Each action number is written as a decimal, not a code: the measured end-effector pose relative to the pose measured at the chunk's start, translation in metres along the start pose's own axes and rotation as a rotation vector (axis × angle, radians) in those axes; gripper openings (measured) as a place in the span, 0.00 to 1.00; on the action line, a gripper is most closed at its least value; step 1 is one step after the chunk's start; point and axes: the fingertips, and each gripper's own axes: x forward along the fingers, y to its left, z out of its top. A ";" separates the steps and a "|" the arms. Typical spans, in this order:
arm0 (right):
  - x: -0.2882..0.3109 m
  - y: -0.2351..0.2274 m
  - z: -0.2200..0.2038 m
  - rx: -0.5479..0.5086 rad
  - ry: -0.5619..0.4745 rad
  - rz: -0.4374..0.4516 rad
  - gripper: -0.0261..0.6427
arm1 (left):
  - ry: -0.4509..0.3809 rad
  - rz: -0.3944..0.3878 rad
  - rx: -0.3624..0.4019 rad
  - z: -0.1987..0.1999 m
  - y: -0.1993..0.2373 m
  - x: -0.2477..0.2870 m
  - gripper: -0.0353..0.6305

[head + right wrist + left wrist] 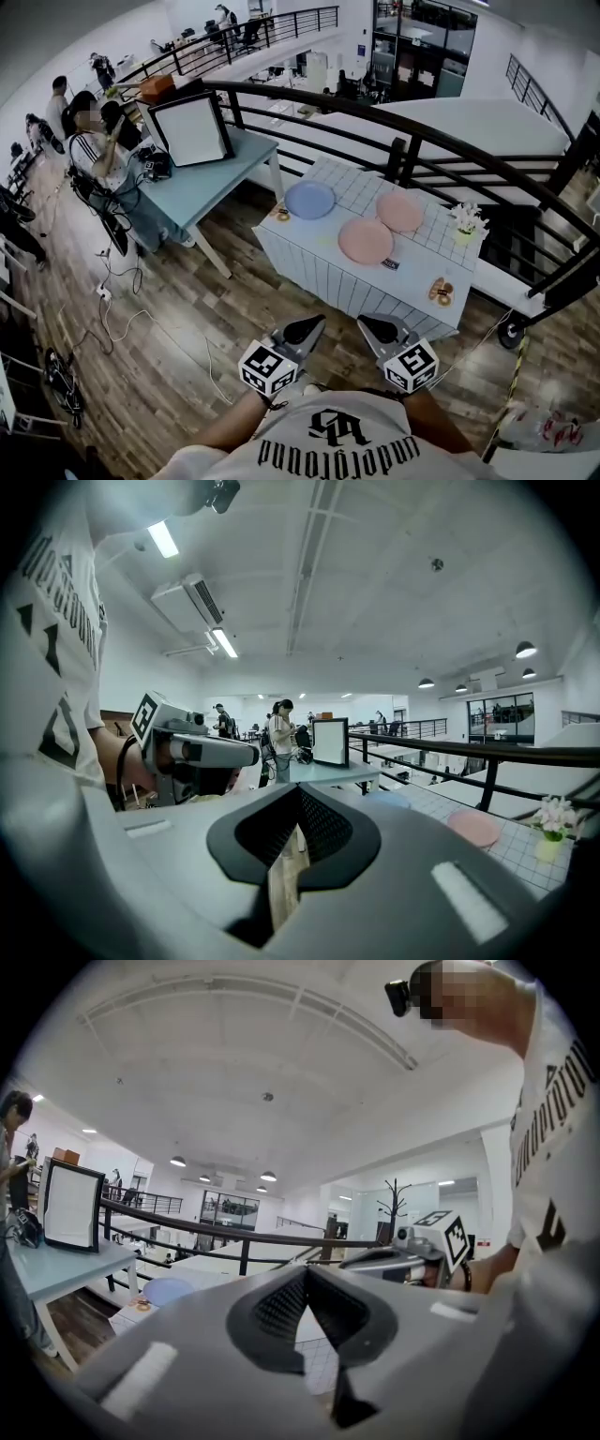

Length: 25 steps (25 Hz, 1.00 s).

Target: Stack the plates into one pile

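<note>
Head view: left claw (302, 331) and right claw (378, 329), both clenched and empty, hang well short of the table (427, 255), where the blue plate (309, 200) lies at its left end, with the near pink plate (366, 241) and far pink plate (400, 212) mid-table, ahead of the right claw.

Three round, shallow plates are lying flat and unstacked on the white tiled table top (349, 180). The pale blue round plate (309, 200) is lying at the left end, well apart from the other two. One pink round plate (400, 212) is lying toward the railing side. The other pink round plate (366, 241) is lying just beside it, nearer the front edge. Whether their rims are touching cannot be told.
</note>
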 end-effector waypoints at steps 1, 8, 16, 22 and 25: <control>0.007 0.002 0.000 0.006 0.003 -0.002 0.04 | 0.000 0.001 -0.001 0.001 0.006 -0.003 0.13; 0.042 -0.002 -0.002 0.019 0.020 0.003 0.04 | -0.004 0.012 -0.015 0.001 0.037 -0.013 0.13; 0.072 -0.024 -0.008 0.038 0.030 0.051 0.04 | 0.006 0.046 -0.036 -0.005 0.071 0.008 0.13; 0.097 -0.057 -0.012 0.042 0.053 0.099 0.04 | 0.010 0.088 -0.042 0.000 0.104 0.041 0.13; 0.105 -0.085 -0.015 0.039 0.062 0.111 0.04 | 0.008 0.091 -0.058 0.004 0.120 0.068 0.13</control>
